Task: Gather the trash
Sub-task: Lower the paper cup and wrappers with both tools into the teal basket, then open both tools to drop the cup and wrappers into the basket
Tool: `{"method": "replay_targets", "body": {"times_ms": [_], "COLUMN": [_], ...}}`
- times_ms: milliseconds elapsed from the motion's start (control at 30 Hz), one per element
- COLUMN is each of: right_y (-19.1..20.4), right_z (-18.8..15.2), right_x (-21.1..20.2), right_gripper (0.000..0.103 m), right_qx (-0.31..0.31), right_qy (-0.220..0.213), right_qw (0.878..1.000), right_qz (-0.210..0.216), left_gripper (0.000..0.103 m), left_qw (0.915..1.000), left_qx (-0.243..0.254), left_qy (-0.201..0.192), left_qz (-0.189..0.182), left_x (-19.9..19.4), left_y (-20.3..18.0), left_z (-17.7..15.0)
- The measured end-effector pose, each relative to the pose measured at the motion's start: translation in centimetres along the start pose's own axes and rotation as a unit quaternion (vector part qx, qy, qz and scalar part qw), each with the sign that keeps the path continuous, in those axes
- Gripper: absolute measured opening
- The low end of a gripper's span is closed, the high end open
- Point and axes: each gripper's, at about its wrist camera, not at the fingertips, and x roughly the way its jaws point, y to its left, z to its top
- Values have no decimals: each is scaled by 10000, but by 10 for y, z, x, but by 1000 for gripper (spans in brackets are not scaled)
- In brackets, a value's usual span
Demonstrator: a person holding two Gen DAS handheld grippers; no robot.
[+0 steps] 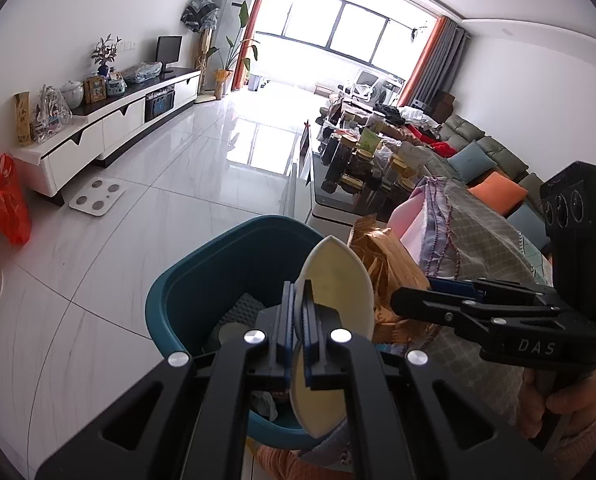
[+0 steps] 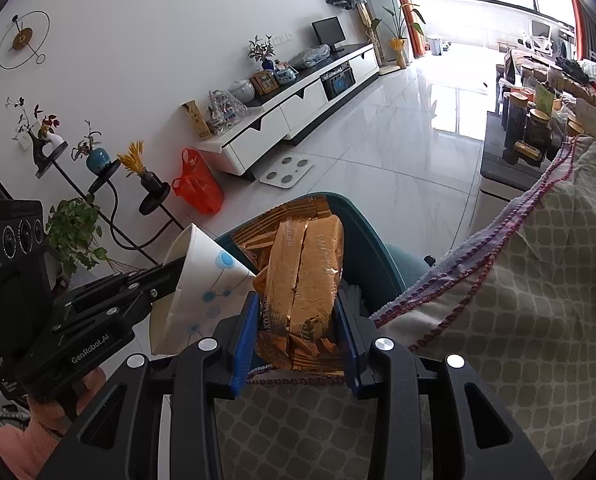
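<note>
Two pieces of trash are in hand at once, both poised at the teal bin (image 1: 186, 292) on the pale tiled floor (image 1: 138, 216). In the left wrist view the left gripper (image 1: 298, 316) has its blue-padded fingers pressed tight on the rim of a flattened paper cup (image 1: 334, 280), which is squashed into a leaf shape and hangs over the bin's mouth. In the right wrist view the right gripper (image 2: 294, 320) clamps a gold foil snack bag (image 2: 306, 272) between its pads, one finger on each side of the bag's lower half; the bag stands above the edge of a quilted sofa cover (image 2: 518, 300), with its top leaning toward the bin. Both items look very light. The cup is thin paper, already creased, so I judge it will buckle further under any squeeze — a pinch on the doubled rim, as now, seems the surest hold. The foil is slick and crinkly and gives way to pressure — a grip across its puffed middle should keep it from sliding out. Something grey and ridged already lies inside the bin, though what it is cannot be told.
</note>
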Motion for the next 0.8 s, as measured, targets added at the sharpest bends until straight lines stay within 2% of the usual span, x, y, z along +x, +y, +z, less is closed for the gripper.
{"method": "replay_targets", "body": {"times_ms": [800], "right_y": [0], "right_z": [7], "right_x": [27], "right_gripper": [43], "right_qx": [77], "right_qy": [328], "right_qw": [9994], "right_qz": [-102], "left_gripper": [5], "left_qw": [9992], "left_qx": [-210], "left_qy": [318], "left_qz": [126], "left_x": [28], "left_y": [15], "left_z": [-6]}}
